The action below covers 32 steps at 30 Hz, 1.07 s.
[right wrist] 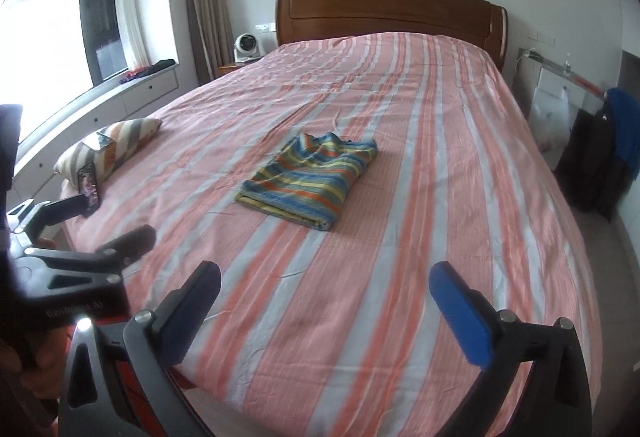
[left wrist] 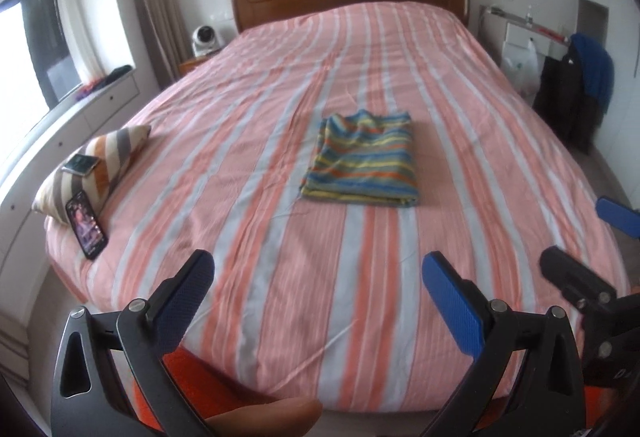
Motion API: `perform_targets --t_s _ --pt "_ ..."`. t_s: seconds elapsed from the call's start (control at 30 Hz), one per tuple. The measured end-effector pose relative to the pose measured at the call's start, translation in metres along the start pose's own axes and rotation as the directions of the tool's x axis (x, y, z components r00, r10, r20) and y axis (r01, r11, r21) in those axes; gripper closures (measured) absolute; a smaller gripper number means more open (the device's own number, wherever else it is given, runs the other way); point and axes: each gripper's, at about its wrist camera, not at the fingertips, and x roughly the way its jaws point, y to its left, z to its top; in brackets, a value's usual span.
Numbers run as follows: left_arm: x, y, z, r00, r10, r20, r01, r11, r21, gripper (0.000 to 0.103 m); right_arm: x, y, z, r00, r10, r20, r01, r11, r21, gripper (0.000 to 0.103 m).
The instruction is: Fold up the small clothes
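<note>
At the bed's left edge, a striped pillow [left wrist: 96, 165] is seen with two phones [left wrist: 86, 229] on and against it. Mid-bed, the striped garment [left wrist: 360, 159] lies flat on the bedspread [left wrist: 460, 141] as a neat rectangle; folding looks done, though layers underneath can't be checked. No other clothes are visible. The left gripper [left wrist: 316, 293] is held low over the foot of the bed, jaws spread wide, empty. The right gripper [right wrist: 326, 305] is held likewise, wide and empty, well apart from the garment.
</note>
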Motion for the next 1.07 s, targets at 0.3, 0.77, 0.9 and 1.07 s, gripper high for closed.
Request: perform_targets --t_s 0.3,0.77,0.9,1.07 --pt "-0.012 0.005 0.003 0.999 0.013 0.032 -0.013 1.0 -0.008 0.0 -0.008 0.013 0.0 1.0 -0.004 0.005 0.004 0.999 -0.033 0.0" --pt "-0.011 0.005 0.0 0.999 -0.005 0.045 0.005 1.0 -0.006 0.0 -0.006 0.013 -0.002 1.0 -0.019 -0.003 0.019 0.999 -0.038 0.0" --pt "-0.016 0.004 0.0 0.998 -0.03 0.06 0.03 0.999 -0.011 0.0 -0.006 0.012 -0.002 1.0 -0.018 -0.002 0.018 0.999 -0.033 0.0" --pt "-0.02 0.004 0.001 0.997 -0.011 0.082 0.012 1.0 -0.019 0.0 -0.008 0.009 -0.001 1.0 -0.021 0.009 0.021 1.0 -0.018 0.0"
